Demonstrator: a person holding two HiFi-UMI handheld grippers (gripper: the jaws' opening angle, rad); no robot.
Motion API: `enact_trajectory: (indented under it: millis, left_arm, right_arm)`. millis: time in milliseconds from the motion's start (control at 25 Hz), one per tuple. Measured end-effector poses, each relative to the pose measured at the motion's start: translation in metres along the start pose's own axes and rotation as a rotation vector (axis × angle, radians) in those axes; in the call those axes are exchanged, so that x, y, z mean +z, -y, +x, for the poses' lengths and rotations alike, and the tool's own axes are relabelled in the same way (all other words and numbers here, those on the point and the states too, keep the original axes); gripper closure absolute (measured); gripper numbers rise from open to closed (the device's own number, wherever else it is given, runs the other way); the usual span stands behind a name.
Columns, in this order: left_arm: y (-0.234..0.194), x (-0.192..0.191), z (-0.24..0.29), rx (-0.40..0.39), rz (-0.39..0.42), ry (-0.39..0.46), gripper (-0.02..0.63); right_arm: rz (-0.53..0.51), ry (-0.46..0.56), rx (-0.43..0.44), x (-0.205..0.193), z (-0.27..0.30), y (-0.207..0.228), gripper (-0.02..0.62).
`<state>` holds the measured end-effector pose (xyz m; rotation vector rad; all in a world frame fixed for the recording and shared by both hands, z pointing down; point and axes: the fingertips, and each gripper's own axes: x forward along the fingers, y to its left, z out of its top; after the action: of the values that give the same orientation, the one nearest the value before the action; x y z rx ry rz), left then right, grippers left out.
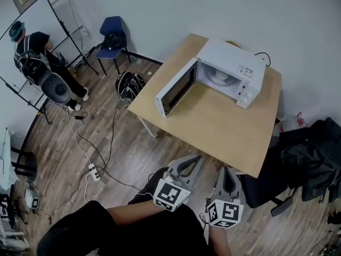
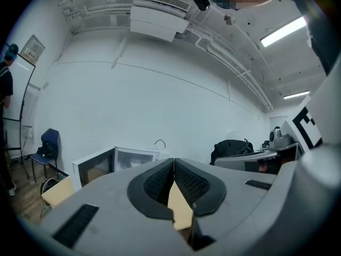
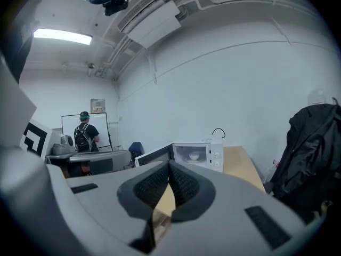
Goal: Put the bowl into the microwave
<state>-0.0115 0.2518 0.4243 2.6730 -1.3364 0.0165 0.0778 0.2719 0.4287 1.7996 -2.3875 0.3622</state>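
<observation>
The bowl (image 3: 194, 156) is small, white and round. It sits inside the microwave (image 1: 234, 63) on the table (image 1: 224, 132), with the door (image 1: 171, 92) swung wide. The right gripper view shows it plainly through the opening. In the head view it is only a pale shape, and the left gripper view doesn't show it clearly. The left gripper (image 1: 195, 160) and right gripper (image 1: 228, 170) hang near the table's near edge, well apart from the microwave, jaws pressed together on nothing.

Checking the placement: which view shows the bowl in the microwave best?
Right gripper view: it looks straight into the open microwave at the bowl. Head view shows it small, from above; left gripper view only a faint pale shape.
</observation>
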Motion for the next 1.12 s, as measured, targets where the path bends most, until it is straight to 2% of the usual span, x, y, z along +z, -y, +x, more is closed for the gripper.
enact_trajectory:
  millis: [320, 480, 680, 920, 1120]
  left_arm:
    - [0.016, -0.002, -0.049, -0.005, 0.008, 0.004, 0.594]
    - [0.027, 0.000, -0.057, -0.044, 0.020, 0.020, 0.594]
    - [0.032, 0.003, -0.061, -0.080, 0.046, 0.039, 0.594]
    - [0.016, 0.021, -0.078, -0.064, 0.087, 0.062, 0.594]
    - [0.002, 0.021, -0.088, -0.040, 0.072, 0.067, 0.594]
  right_arm:
    - [-0.040, 0.066, -0.077, 0.002, -0.054, -0.006, 0.535]
    - [-0.095, 0.094, -0.133, 0.004, -0.071, -0.014, 0.536]
    - [-0.099, 0.057, -0.131, -0.010, -0.072, -0.030, 0.535]
    - [-0.116, 0.054, -0.124, -0.005, -0.071, -0.054, 0.535]
    - [-0.129, 0.064, -0.105, -0.003, -0.067, -0.070, 0.535]
